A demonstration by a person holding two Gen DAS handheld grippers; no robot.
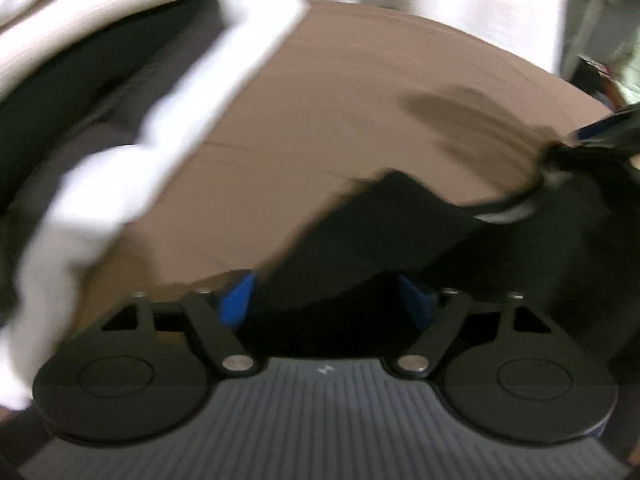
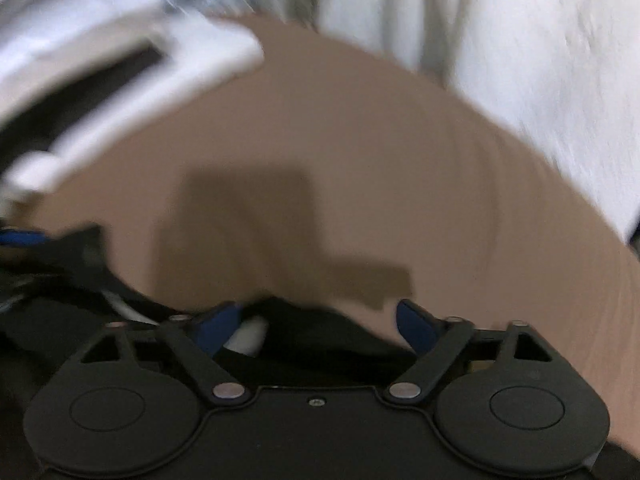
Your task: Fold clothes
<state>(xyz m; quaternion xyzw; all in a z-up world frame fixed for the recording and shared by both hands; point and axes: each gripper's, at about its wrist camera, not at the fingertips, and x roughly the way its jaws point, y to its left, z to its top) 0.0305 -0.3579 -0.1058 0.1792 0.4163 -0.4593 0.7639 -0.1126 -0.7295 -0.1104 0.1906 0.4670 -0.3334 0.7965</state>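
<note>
A black garment (image 1: 400,232) lies across the near part of the brown table (image 1: 340,100). My left gripper (image 1: 328,304) is open, its blue pads (image 1: 236,300) wide apart with the black cloth lying between them. My right gripper (image 2: 320,326) is open too, with the black garment (image 2: 312,336) and a white trim (image 2: 248,338) of it between the blue pads (image 2: 416,328). The other gripper shows at the right edge of the left wrist view (image 1: 600,132), touching the garment's far end. Both views are blurred.
Folded white clothes (image 1: 160,120) and dark clothes (image 1: 60,92) are piled at the table's left; they also show in the right wrist view (image 2: 120,64). A person in white (image 2: 500,60) stands behind the table's curved far edge.
</note>
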